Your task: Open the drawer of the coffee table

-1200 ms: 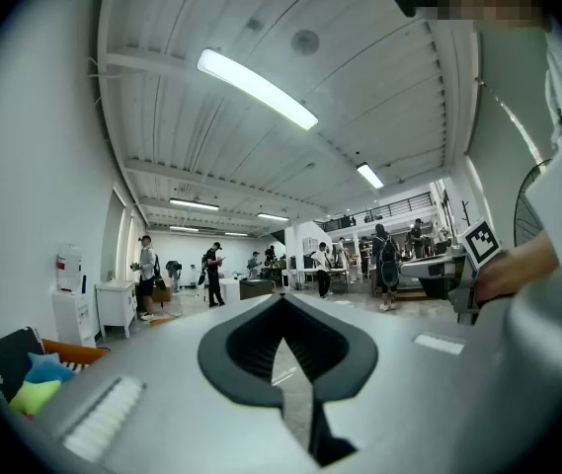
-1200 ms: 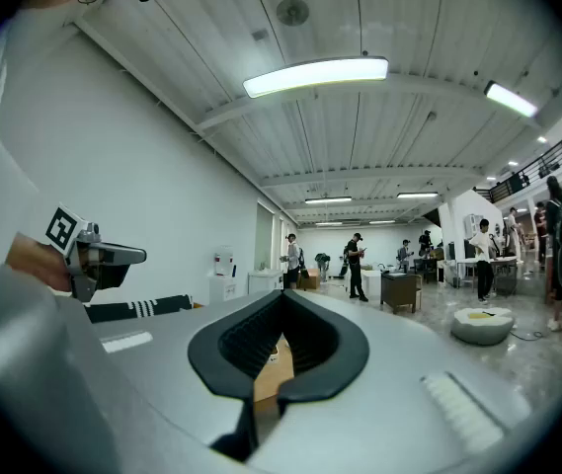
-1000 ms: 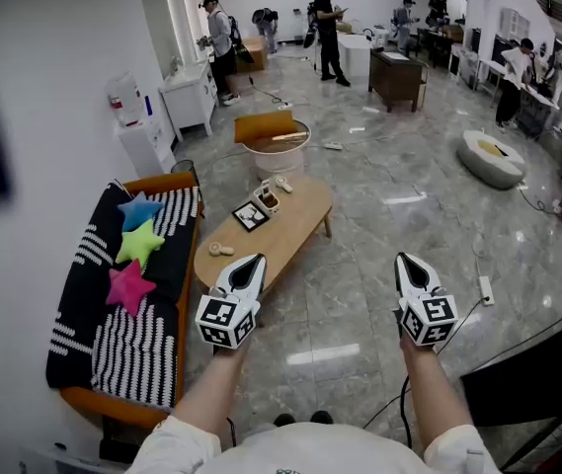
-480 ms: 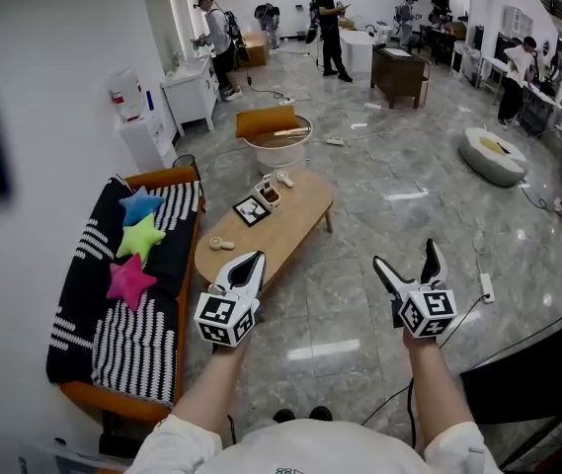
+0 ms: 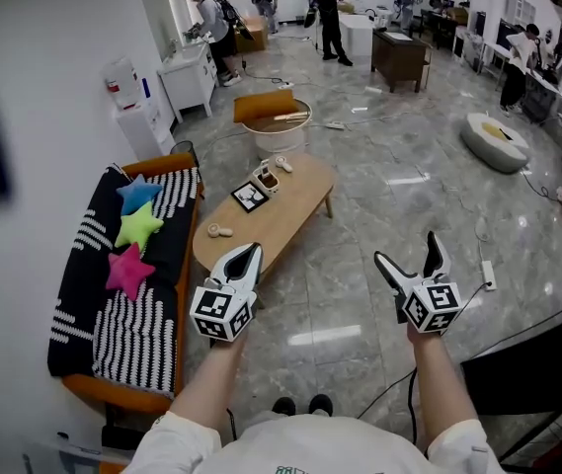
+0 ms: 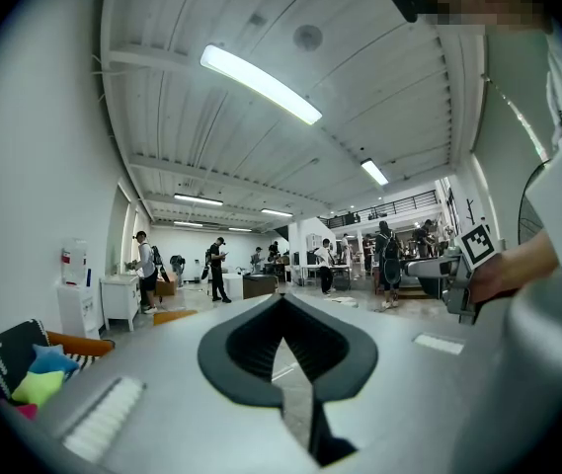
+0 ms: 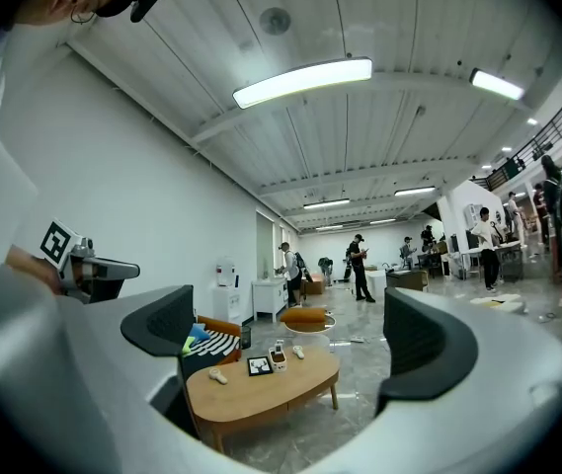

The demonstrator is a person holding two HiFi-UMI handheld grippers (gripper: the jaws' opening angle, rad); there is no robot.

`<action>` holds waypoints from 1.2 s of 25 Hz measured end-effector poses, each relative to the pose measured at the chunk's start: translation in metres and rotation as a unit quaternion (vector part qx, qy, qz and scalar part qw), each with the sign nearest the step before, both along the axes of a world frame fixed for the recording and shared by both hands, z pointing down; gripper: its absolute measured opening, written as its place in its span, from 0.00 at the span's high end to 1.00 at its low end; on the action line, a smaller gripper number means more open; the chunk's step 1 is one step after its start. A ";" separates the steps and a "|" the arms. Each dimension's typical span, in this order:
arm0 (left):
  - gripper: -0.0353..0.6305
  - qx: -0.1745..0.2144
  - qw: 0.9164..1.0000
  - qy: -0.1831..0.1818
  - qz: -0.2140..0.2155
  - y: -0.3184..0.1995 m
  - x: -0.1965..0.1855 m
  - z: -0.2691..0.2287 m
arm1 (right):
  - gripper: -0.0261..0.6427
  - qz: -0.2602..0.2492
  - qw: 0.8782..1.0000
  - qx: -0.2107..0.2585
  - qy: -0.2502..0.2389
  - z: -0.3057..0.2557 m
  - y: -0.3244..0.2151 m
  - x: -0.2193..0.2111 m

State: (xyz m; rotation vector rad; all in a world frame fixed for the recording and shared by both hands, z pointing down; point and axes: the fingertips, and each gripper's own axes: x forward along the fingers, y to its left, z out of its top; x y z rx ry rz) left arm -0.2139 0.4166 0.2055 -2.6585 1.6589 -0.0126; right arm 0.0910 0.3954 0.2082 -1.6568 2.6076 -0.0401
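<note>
Both forearms reach up from the bottom edge of the head view, each hand holding its gripper level and pointing toward the top of the frame. The left gripper (image 5: 249, 252) sits left of centre with its jaws pressed together on nothing (in the left gripper view the left gripper (image 6: 282, 304) shows its dark pads meeting in a thin seam). The right gripper (image 5: 405, 247) sits right of centre. Its jaws have just been opening and stand wide apart, with nothing between them. The coffee table (image 5: 271, 227) runs diagonally through the middle of the head view. Its near end is overlapped by the left gripper's tip in the picture, without visible contact, and it lies up and to the left of the right gripper, well apart. In the right gripper view the coffee table (image 7: 261, 391) appears in the lower middle, framed between the spread jaws but far beyond them. The drawer itself cannot be made out on the table's side in any view. The hands are mostly hidden behind the marker cubes. A striped sofa (image 5: 132, 334) stands just beside the table at the left.
</note>
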 end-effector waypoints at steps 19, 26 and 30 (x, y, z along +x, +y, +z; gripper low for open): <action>0.95 -0.018 1.000 -0.017 0.013 -0.049 0.030 0.022 | 0.08 0.013 1.000 -0.022 0.002 0.023 -0.044 0.040; 0.95 -0.019 1.000 -0.015 0.015 -0.117 0.025 0.040 | 0.08 0.019 0.999 -0.030 0.012 0.034 -0.103 0.042; 0.95 -0.009 0.999 -0.027 0.020 -0.176 0.019 0.047 | 0.08 0.028 0.999 -0.031 0.021 0.037 -0.159 0.042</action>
